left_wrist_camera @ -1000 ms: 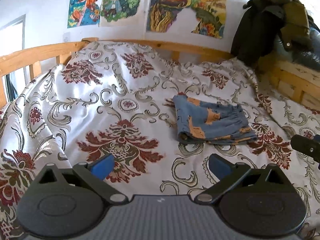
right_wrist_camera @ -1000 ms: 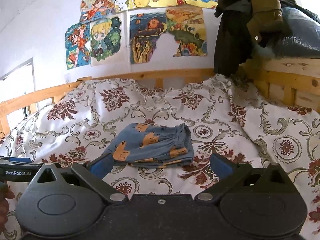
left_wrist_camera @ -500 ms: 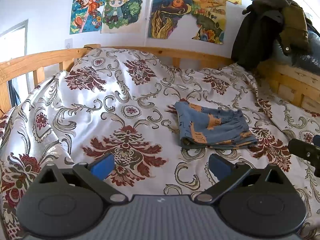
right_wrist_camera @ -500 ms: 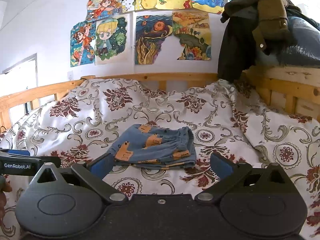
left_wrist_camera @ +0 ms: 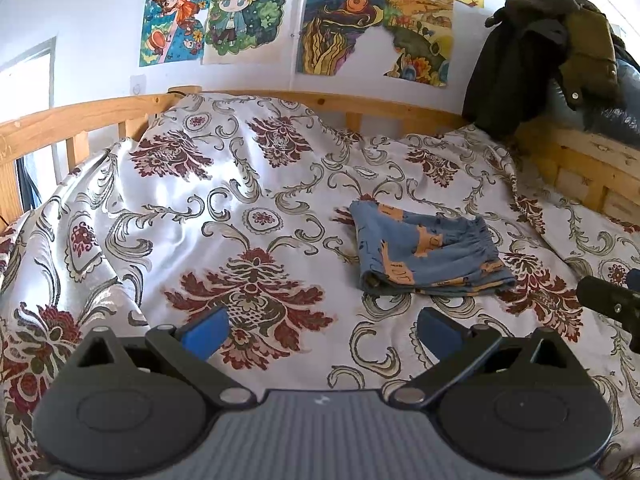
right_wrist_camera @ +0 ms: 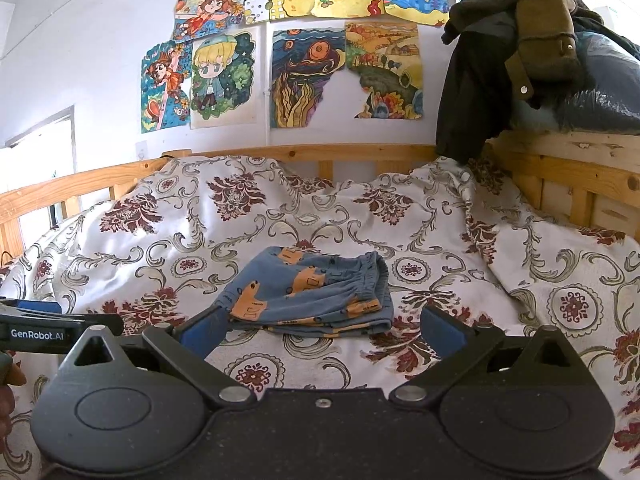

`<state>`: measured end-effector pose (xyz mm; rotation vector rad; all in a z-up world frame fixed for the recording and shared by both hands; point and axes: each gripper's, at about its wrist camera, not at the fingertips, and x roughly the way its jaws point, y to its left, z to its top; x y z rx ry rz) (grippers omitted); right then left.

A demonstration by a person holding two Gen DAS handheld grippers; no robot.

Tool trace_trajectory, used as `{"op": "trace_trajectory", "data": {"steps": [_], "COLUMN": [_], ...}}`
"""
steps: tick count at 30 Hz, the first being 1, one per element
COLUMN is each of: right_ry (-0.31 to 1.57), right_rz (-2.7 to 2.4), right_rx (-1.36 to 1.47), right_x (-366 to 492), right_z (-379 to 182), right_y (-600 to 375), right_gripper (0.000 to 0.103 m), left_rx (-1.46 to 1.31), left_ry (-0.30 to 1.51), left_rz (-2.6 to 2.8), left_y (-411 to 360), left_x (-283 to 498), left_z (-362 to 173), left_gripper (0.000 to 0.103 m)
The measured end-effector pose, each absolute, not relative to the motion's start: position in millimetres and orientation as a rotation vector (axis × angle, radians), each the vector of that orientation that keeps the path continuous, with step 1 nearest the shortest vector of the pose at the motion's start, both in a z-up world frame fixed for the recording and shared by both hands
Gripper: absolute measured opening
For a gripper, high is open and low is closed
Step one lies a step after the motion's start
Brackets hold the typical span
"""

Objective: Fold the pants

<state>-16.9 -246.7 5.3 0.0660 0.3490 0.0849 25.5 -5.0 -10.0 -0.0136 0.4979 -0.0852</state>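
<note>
Right wrist view: pants [right_wrist_camera: 312, 300] lie folded on bedspread [right_wrist_camera: 440, 240]; right gripper [right_wrist_camera: 322, 330] and left gripper [left_wrist_camera: 320, 332] spread, empty. Folding looks done; next, withdraw.

We see a white wall [right_wrist_camera: 100, 40] hung with bright drawings [right_wrist_camera: 304, 76]; below runs a wooden bed rail [right_wrist_camera: 304, 152]; a floral bedspread [left_wrist_camera: 248, 216] catches daylight; dark coats [right_wrist_camera: 500, 60] hang right.

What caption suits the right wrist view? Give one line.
Folded blue pants lie on the floral bedspread beyond the open right gripper.
</note>
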Motion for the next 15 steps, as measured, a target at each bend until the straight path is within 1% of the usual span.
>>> {"op": "trace_trajectory", "data": {"steps": [15], "right_ry": [0.354], "right_rz": [0.088], "right_rx": [0.063], "right_x": [-16.2], "right_z": [3.2], "right_y": [-244.4], "right_gripper": [0.102], "left_rx": [-0.001], "left_ry": [0.485], "left_rz": [-0.093], "left_y": [-6.1], "left_x": [24.1], "left_z": [-9.2], "left_gripper": [0.103]}}
